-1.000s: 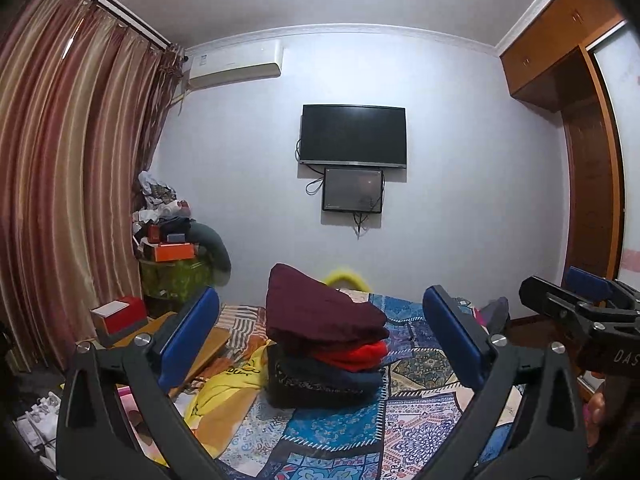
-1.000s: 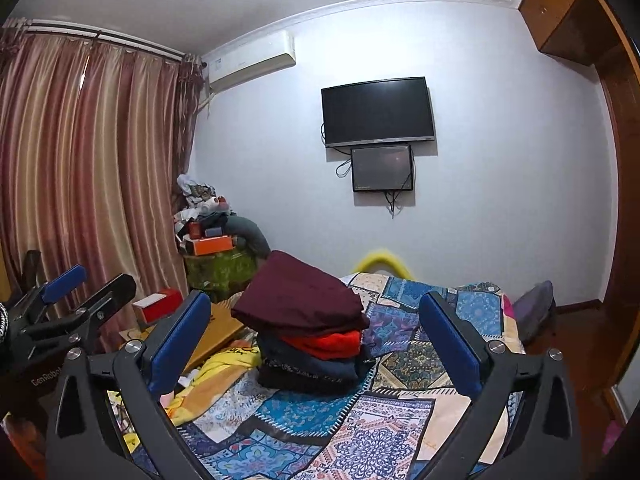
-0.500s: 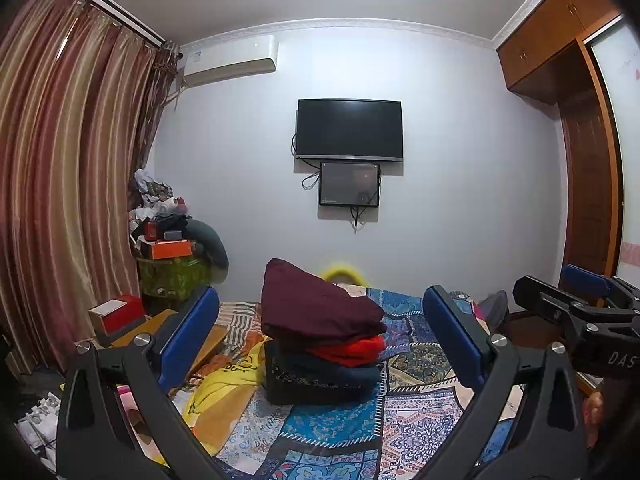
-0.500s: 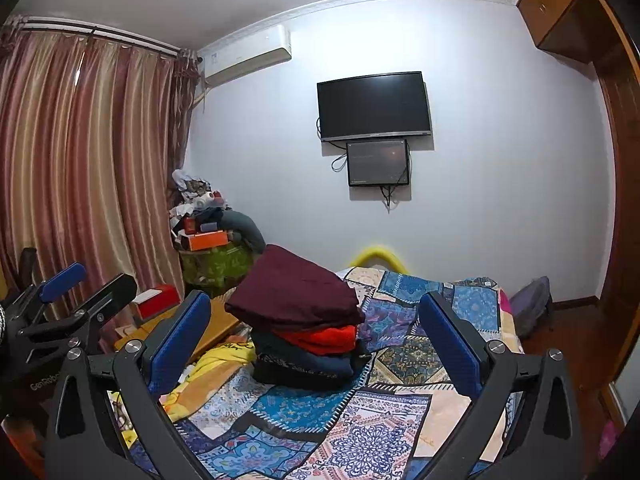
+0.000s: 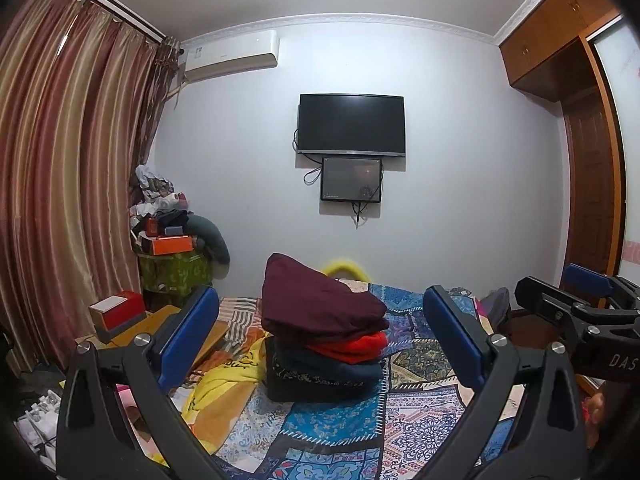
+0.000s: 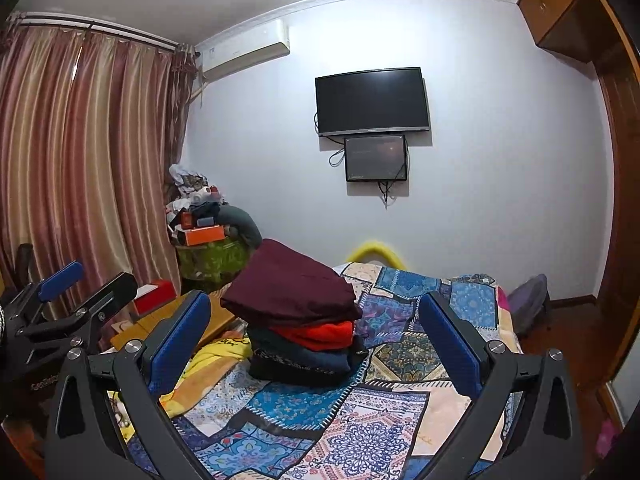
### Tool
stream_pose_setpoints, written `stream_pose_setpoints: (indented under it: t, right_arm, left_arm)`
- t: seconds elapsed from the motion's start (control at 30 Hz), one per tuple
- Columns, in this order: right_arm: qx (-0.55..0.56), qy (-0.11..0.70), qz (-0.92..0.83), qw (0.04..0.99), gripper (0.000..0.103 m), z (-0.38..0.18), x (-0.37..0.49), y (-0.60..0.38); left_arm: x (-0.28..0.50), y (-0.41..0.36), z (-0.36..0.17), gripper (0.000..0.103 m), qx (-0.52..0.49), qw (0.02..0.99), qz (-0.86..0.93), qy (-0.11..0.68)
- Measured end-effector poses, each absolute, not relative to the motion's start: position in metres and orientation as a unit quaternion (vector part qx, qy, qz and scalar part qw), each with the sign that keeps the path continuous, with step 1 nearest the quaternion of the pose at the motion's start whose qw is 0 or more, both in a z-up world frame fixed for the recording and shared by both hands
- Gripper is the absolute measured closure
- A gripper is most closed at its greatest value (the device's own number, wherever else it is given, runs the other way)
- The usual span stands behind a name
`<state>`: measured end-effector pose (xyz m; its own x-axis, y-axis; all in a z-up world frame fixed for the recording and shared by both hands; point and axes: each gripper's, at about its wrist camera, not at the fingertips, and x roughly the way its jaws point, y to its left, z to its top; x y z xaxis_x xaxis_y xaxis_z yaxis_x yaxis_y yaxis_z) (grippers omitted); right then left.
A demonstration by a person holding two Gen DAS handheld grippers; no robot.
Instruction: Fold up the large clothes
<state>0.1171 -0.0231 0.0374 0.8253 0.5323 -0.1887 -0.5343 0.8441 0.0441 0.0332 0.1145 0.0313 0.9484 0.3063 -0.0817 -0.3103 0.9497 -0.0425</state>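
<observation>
Two handheld grippers hang above a bed [image 5: 420,420] spread with a patchwork quilt, both raised and gripping nothing. The left gripper [image 5: 320,340] has its blue-padded jaws spread wide, and the right gripper [image 6: 316,344] shows the same wide gap; each frames the pile of folded clothes [image 5: 324,332] that sits on the quilt, well apart from either tool. The pile is stacked in layers: a maroon garment [image 6: 292,292] on top, tilted up toward the far wall, a red garment [image 6: 320,334] beneath it, then dark blue and black pieces at the bottom. A yellow cloth [image 5: 224,384] lies crumpled on the bed just to the left of the pile, touching its base. In the left wrist view the right gripper's dark frame juts in at the right edge; in the right wrist view the left gripper appears at the left edge. On the far wall a black television [image 6: 372,102] hangs above a smaller screen [image 6: 376,158], with an air conditioner [image 5: 232,56] mounted near the striped curtains [image 5: 68,184]. A heap of boxes and bundles [image 6: 204,216] fills the corner.
</observation>
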Motion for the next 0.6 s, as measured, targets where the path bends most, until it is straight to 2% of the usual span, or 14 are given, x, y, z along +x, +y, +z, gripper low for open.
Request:
stream_pose_setpoints:
  t: [0.6]
  right_arm:
    - [-0.002,0.098,0.277,0.956,0.0,0.0377,0.1175,-0.0251]
  left_arm:
    - [0.0358,0.1174,0.0294,0.0,-0.028,0.988,0.143,0.041]
